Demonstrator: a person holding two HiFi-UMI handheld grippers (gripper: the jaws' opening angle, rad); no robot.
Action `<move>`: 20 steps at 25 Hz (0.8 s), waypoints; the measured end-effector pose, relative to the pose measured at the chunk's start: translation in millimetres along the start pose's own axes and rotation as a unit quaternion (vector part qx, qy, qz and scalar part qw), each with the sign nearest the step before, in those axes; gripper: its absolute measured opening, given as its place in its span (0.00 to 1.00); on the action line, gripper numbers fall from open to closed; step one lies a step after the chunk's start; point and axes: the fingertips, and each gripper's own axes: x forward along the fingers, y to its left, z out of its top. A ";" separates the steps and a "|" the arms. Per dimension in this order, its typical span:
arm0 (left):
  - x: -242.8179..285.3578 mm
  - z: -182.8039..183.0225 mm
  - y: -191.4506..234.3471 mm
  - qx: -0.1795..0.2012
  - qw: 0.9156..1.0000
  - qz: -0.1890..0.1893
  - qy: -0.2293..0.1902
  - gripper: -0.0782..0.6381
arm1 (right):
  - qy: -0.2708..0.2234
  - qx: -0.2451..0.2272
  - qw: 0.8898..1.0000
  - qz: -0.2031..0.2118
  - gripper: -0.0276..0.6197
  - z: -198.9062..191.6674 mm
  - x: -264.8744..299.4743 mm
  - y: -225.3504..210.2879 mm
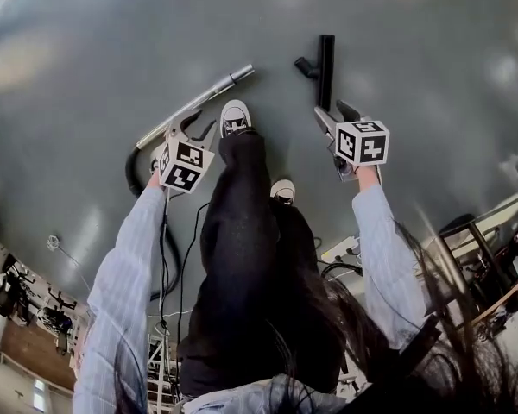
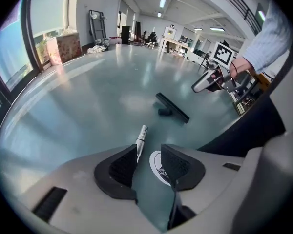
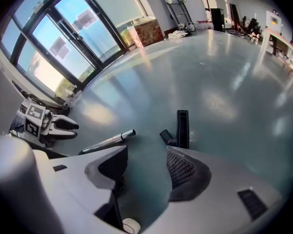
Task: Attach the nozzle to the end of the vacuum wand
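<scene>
The silver vacuum wand [image 1: 198, 100] lies slantwise on the grey floor, its bare end toward the upper right. A black hose [image 1: 131, 172] joins its lower left end. The black nozzle [image 1: 325, 67] lies apart from it, to the right. My left gripper [image 1: 197, 126] hangs open above the wand's lower part, holding nothing. My right gripper [image 1: 334, 112] is open just short of the nozzle's near end. In the left gripper view the wand's tip [image 2: 141, 134] shows past the open gripper [image 2: 149, 156]. In the right gripper view the nozzle [image 3: 182, 126] lies beyond the open gripper [image 3: 146, 165].
The person's black trouser legs and white shoes [image 1: 235, 117] [image 1: 282, 191] stand between the two grippers. Cables [image 1: 166, 257] trail on the floor by the left leg. Desks and frames [image 1: 488, 248] crowd the right edge. Windows [image 3: 58, 48] and a box [image 3: 145, 31] line the far wall.
</scene>
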 end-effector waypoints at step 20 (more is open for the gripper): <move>186.0 -45.1 50.5 -0.005 0.998 -0.013 -0.067 0.35 | -0.083 -0.132 0.984 -0.083 0.47 -14.0 141.4 -119.5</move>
